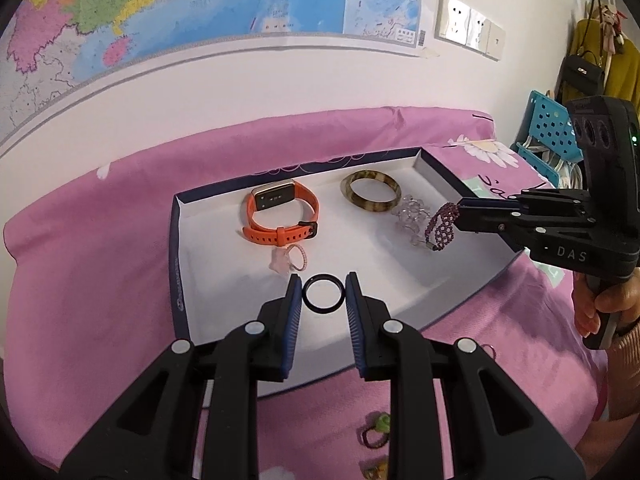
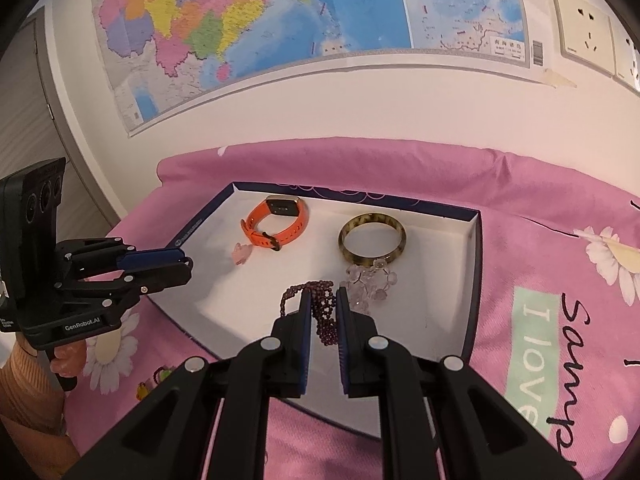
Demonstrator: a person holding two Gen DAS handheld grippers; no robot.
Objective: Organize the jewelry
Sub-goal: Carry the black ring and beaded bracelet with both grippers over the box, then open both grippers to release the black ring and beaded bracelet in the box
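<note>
A shallow white tray with a dark blue rim (image 1: 176,264) (image 2: 474,264) lies on a pink bedcover. In it are an orange watch (image 1: 280,212) (image 2: 276,222), a mottled bangle (image 1: 370,192) (image 2: 372,240), a clear bead bracelet (image 1: 412,214) (image 2: 370,280) and a small pink ring with a charm (image 1: 288,260) (image 2: 241,254). My left gripper (image 1: 323,294) (image 2: 186,264) holds a black ring (image 1: 323,294) between its fingertips over the tray's near part. My right gripper (image 2: 323,304) (image 1: 458,216) is shut on a dark red beaded bracelet (image 2: 322,312) (image 1: 440,228), low over the tray.
Loose rings lie on the pink cover near the tray: a green-stone one (image 1: 378,428), one below it (image 1: 376,470), and one by my right fingers (image 1: 490,350). A wall with a map (image 1: 160,20) stands behind. A blue perforated rack (image 1: 548,132) is at far right.
</note>
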